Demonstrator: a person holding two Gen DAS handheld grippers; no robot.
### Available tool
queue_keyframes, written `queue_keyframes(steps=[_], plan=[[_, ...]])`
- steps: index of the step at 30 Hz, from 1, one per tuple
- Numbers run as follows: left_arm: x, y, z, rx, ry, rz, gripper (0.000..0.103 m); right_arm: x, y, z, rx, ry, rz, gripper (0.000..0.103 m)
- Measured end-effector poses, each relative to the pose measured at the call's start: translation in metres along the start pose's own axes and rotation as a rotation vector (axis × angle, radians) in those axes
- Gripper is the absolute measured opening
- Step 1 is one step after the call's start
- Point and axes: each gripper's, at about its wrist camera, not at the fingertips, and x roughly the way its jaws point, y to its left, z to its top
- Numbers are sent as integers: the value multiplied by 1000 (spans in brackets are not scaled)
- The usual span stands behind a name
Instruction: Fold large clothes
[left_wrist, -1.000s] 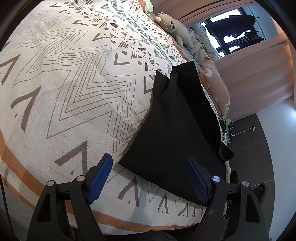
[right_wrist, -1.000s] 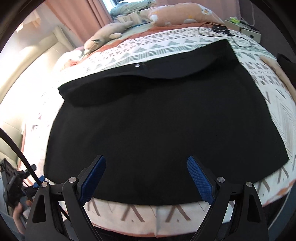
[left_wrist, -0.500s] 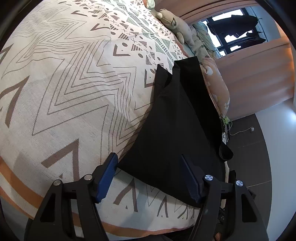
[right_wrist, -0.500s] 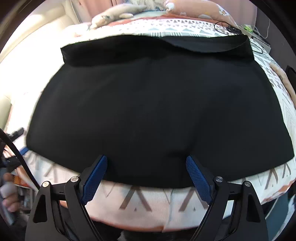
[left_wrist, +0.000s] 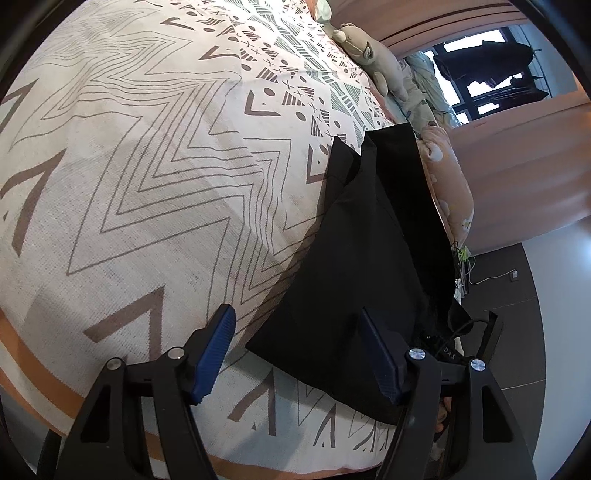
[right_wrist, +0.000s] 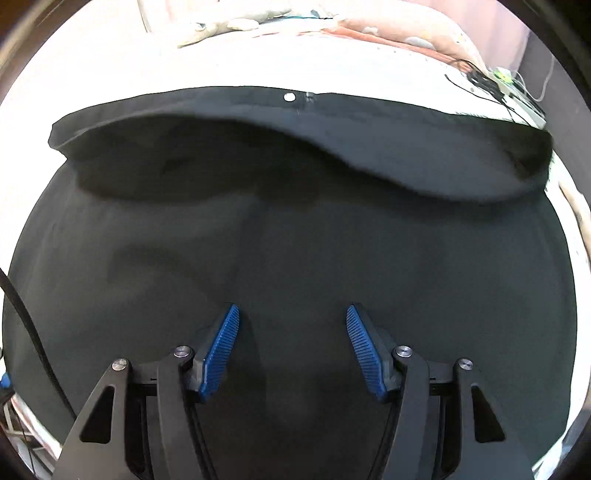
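A large black garment (left_wrist: 362, 266) lies spread flat on the patterned bedspread (left_wrist: 147, 184), with its far edge folded over and a small white button (right_wrist: 289, 97) on that band. My left gripper (left_wrist: 297, 325) is open and empty, with the garment's near left corner between its fingers. My right gripper (right_wrist: 292, 321) is open and empty, low over the middle of the garment (right_wrist: 295, 236), which fills that view.
Plush toys (left_wrist: 369, 48) and a peach pillow (left_wrist: 447, 184) lie along the bed's far side. Cables (right_wrist: 491, 81) and a small device sit at the bed's right corner. Dark floor (left_wrist: 517, 314) lies beyond the bed edge.
My right gripper has moved forward and down over the garment, and its jaws have narrowed. My left gripper has shifted slightly toward the garment's corner.
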Motion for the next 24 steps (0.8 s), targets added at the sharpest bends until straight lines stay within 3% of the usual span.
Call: queue_keyframes(steps=[14, 24], plan=[[1, 1, 8, -44, -14, 9, 69, 72, -4, 108, -4, -3, -24, 59], [0, 5, 8, -89, -8, -5, 69, 116, -14, 156, 43, 0, -17, 59]])
